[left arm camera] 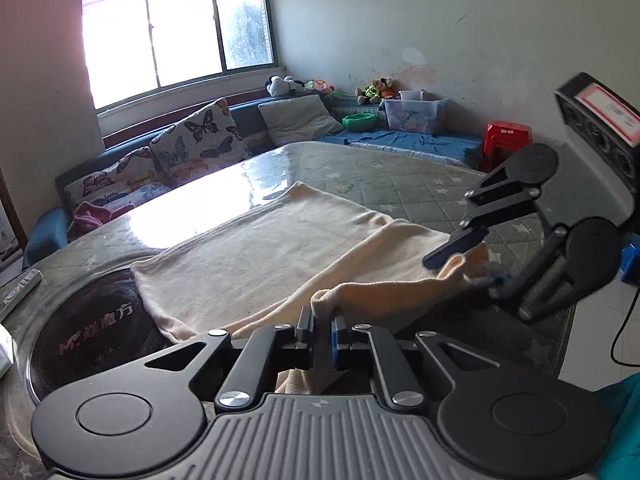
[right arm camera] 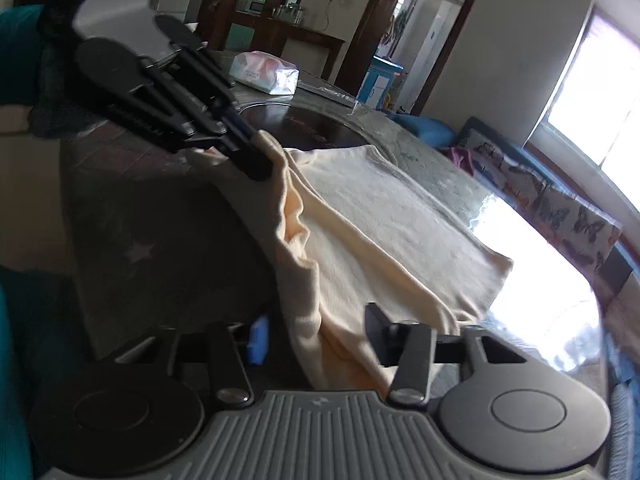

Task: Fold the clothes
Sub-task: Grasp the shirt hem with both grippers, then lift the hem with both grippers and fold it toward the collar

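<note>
- At the far left in the left wrist view, a dark round plate (left arm camera: 88, 340) with pale lettering is sitting on the table (left arm camera: 420, 184), and the near-left edge of the cream cloth (left arm camera: 248, 248) is lying just beside it.
- I am seeing the cream cloth spread flat over the middle of the table, on the grey quilted cover with stars, with its near edge lifted off the surface.
- My left gripper (left arm camera: 322, 334) is pointing forward over the near table edge, held low and nearly level; its two fingers are pressed close together and are pinching a raised fold of the cloth's near edge.
- From that pinch the cloth edge is running to the right, hanging a little, toward my right gripper (left arm camera: 464, 264).
- My right gripper is coming in from the right side, tilted downward toward the table; its fingers are standing apart, with the cloth corner lying between them. In its own wrist view the cloth is passing through the wide gap between the two fingers, touching the right one.
- In the right wrist view, the left gripper (right arm camera: 260, 160) is reaching in from the upper left, slanting down, and the cloth is bunching at its tips.
- Behind it, a tissue pack (right arm camera: 266, 72) is resting on the far part of the table.
</note>
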`<state>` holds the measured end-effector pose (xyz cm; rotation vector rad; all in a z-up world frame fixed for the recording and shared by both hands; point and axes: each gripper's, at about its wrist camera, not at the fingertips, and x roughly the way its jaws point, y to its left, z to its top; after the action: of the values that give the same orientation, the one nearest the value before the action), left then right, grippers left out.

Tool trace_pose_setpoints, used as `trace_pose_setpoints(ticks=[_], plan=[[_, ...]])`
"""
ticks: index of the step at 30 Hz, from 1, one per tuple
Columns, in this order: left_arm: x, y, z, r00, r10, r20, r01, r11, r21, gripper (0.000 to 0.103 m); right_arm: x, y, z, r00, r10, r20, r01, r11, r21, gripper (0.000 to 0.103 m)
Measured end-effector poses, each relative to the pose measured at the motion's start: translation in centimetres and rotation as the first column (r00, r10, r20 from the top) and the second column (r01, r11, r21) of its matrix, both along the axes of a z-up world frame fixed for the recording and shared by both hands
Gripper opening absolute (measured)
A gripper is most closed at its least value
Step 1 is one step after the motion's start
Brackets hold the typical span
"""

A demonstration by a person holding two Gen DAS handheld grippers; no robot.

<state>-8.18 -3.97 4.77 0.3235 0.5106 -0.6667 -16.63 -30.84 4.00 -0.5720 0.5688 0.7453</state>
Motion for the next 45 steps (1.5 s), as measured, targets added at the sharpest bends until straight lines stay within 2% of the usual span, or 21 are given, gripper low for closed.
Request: trace_pose_setpoints(ticks=[1,3,5,7,11,18,20,21,24,30,37,40,45], plan=[[-0.4,0.1,-0.2,1.000,0.001,0.003,-0.001,1.000,0.007,0.011,0.5,0.1,0.0,1.000,-0.005,-0.023,0.005,1.000,0.014,0.023],[-1.2,0.3,-0.6,1.000,0.002,0.008,-0.002,1.000,0.020,0.013,1.2,0.0,0.3,0.998,-0.020,-0.059,0.022,0.999,0.044,0.015],[-2.1,0.5,-1.0,1.000,0.002,0.018,-0.002,0.999,0.032,0.014,1.8,-0.2,0.7,0.995,-0.034,-0.093,0.041,0.996,0.074,0.012],[-3.0,0.7,-1.4,1.000,0.003,0.030,-0.004,0.999,0.042,0.024,2.5,-0.7,1.4,0.990,-0.049,-0.129,0.065,0.991,0.117,0.011],[-4.3,1.0,-2.5,0.998,0.021,0.059,-0.025,0.997,0.074,0.030,2.9,-1.0,2.3,0.988,-0.061,-0.144,0.082,0.986,0.148,0.011],[-4.8,1.3,-3.7,0.988,0.061,0.141,-0.082,0.986,0.143,0.030,2.8,-1.1,3.5,0.988,-0.077,-0.133,0.099,0.981,0.169,0.011],[-4.7,1.5,-3.9,0.987,0.059,0.148,-0.082,0.985,0.153,0.023,2.6,-1.2,3.6,0.989,-0.080,-0.127,0.102,0.980,0.169,0.011],[-4.7,1.7,-3.9,0.988,0.055,0.147,-0.078,0.985,0.153,0.012,2.4,-1.2,3.5,0.989,-0.083,-0.121,0.103,0.980,0.170,0.011],[-5.2,2.1,-3.3,0.986,0.048,0.157,-0.069,0.989,0.129,0.005,1.9,-1.3,3.4,0.990,-0.087,-0.111,0.106,0.979,0.176,0.010],[-6.9,3.3,-0.2,0.989,0.051,0.142,-0.057,0.998,0.039,0.005,-0.3,-2.0,4.7,0.994,-0.069,-0.084,0.085,0.977,0.197,0.009],[-11.1,4.2,3.4,0.993,0.010,0.116,-0.007,1.000,-0.028,0.005,-5.0,-3.4,7.8,0.997,-0.022,-0.072,0.037,0.977,0.209,0.009],[-10.9,4.3,3.8,0.994,0.010,0.107,-0.006,0.999,-0.037,0.005,-5.9,-3.5,8.4,0.997,-0.016,-0.081,0.033,0.978,0.208,0.009],[-8.0,3.9,4.5,0.992,0.033,0.123,-0.028,0.999,-0.042,0.005,-4.3,-3.1,9.1,0.996,-0.034,-0.077,0.049,0.977,0.209,0.009]])
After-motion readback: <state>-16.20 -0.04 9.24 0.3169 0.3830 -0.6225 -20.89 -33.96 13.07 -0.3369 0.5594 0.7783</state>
